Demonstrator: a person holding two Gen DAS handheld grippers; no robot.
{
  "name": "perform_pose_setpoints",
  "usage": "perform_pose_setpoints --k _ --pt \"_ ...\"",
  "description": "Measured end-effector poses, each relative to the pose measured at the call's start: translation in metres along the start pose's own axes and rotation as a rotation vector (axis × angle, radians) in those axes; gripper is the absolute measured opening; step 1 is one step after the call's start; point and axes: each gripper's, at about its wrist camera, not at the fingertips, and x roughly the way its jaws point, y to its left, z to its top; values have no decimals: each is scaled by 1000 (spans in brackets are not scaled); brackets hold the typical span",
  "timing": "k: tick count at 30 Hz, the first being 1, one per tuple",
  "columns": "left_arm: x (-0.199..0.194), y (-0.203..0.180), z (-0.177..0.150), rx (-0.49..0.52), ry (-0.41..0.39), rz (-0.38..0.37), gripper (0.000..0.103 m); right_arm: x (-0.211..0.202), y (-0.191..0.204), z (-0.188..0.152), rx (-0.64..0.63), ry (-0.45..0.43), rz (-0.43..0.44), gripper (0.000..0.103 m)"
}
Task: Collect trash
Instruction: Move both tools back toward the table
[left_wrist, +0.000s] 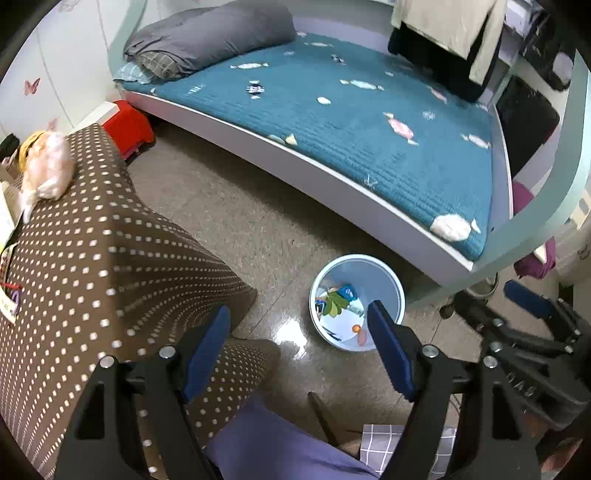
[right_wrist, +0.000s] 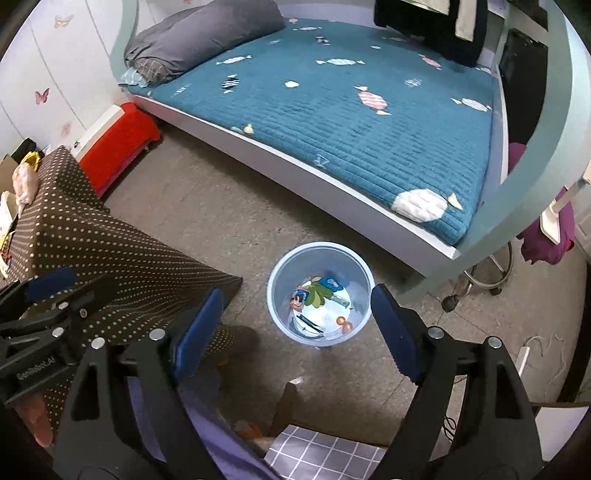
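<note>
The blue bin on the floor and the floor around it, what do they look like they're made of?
The bin looks like thin, smooth plastic: pale blue, with evenly moulded walls and a slight sheen inside. The floor looks like speckled stone or terrazzo-style tile, polished: it shows a bright glare patch beside the bin, and faint seam lines. Neither can be confirmed from looks alone.

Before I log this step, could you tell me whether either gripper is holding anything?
Nothing is held: the left gripper and right gripper are both open and empty above the bin.
</note>
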Motion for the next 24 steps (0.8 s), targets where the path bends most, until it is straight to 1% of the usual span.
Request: perform_pose_setpoints --k 5,11,13,14,16,17,20,24 --pt "-17 18 -4 -38 -34 -2 75 -8 21 2 -32 -17 23 81" --pt "-40 44 -9 -107 -84 6 75 -17 49 5 -73 -36 51 81" --pt "-47 55 -11 -130 -94 -50 75 -20 57 5 -90 -43 54 81" --pt "-51 59 -12 -142 -97 -46 75 -22 64 5 -101 -46 54 81" --pt "-57 65 -15 -152 -116 6 75 -25 74 5 -119 -52 64 81" --pt "-62 70 -17 -154 -132 14 75 -28 79 5 -127 -56 69 81" --pt "-70 84 -21 -184 -138 3 75 -34 95 6 -153 -69 85 81" --pt "-82 107 -29 -222 -161 35 75 -43 120 8 -195 -87 111 81"
